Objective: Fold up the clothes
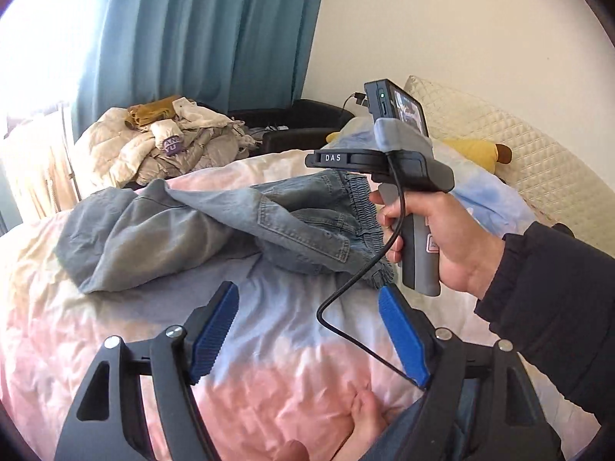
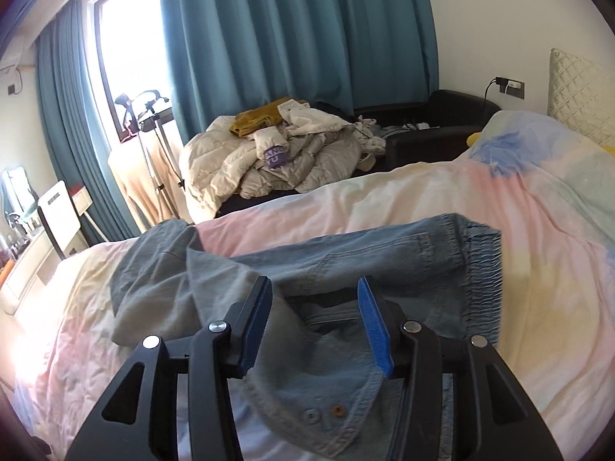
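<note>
Denim: crumpled pale-blue denim garment with an elastic ribbed hem (image 1: 215,226) lies unfolded mid-bed on the pastel pink, blue and cream tie-dye duvet (image 1: 276,361). In the left wrist view it runs from 9 to 2 o'clock, pocket flap and ribbed edge at the right end. Left gripper (image 1: 307,330): blue-padded fingers (image 1: 213,336) spread wide, nothing between them, hovering over bare duvet; right finger tip sits just beside the garment's ribbed edge, contact unclear. Person's right hand (image 1: 434,242) in a black sleeve (image 1: 553,307) holds the grey pistol handle of the right gripper at 3 o'clock, black cable hanging from it. Right gripper (image 2: 313,322): fingers (image 2: 374,326) also apart, not clamped on anything, poised over the near part of the garment; a triangular flap with snap studs shows below and between them at 6 o'clock, ribbed hem at 2 o'clock. Whether the finger tips touch the cloth I can't tell. Background, right wrist view: heap of cream quilted jackets and a mustard cloth (image 2: 276,153) at 12 o'clock beyond the bed, teal curtains (image 2: 292,34) behind, cream quilted headboard (image 2: 580,96) at 2 o'clock.
</note>
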`<state>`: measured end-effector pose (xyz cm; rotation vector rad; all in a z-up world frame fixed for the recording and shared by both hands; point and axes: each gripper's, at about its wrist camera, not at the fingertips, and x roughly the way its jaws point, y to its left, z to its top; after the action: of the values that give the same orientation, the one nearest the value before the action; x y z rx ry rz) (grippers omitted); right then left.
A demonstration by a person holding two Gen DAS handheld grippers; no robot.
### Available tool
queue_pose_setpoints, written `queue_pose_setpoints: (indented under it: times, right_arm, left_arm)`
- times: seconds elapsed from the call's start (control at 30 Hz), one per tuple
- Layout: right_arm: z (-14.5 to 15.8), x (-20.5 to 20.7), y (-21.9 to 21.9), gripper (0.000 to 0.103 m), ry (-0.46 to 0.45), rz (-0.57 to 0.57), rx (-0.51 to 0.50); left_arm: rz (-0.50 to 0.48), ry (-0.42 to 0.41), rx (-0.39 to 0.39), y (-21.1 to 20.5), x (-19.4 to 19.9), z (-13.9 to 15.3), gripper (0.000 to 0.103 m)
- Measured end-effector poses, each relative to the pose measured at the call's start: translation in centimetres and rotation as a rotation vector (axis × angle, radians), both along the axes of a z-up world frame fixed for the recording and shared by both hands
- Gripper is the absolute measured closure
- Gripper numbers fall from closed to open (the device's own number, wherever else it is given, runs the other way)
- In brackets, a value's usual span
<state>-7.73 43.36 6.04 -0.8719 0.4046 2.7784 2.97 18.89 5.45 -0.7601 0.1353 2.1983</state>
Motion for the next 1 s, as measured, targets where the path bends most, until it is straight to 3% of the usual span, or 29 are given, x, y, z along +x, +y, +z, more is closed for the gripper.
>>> queue_pose_setpoints:
  times: [0.07,0.2,0.3,0.5,0.7,1.0]
  right_arm:
    - [-0.9,-0.5,-2.7,0.055,-0.006,0.024,-0.016]
    - [-2.7,-2.6,-7.5,0.040,-0.032,0.067,-0.019]
    - [-3.9,-4.6,-10.1,0.035,-0.048,0.099,0.024]
    - [-7.1,-7.9,-13.2,0.034,-0.046,0.155,0.242]
    - [-11.7,-10.7,-15.0,0.034,-0.101,0.192,0.501]
    - [-11.0,-12.4,-13.3,0.047,-0.056,0.146,0.416]
  left_arm:
    - [0.042,0.018,-0.018,-2.3,0.2,0.2,0.025]
    - [0.119,0.011,-0.033,-5.4,-1.7,-0.9,0.025]
    - [0.175,-0.002,-0.042,-7.7,-3.2,-1.8,0.026]
    - [0.266,-0.047,-0.054,-10.5,-7.6,-4.6,0.025]
    - [0.325,-0.127,-0.096,-12.1,-11.6,-8.1,0.026]
    - [0.367,-0.101,-0.159,-12.3,-14.0,-10.2,0.026]
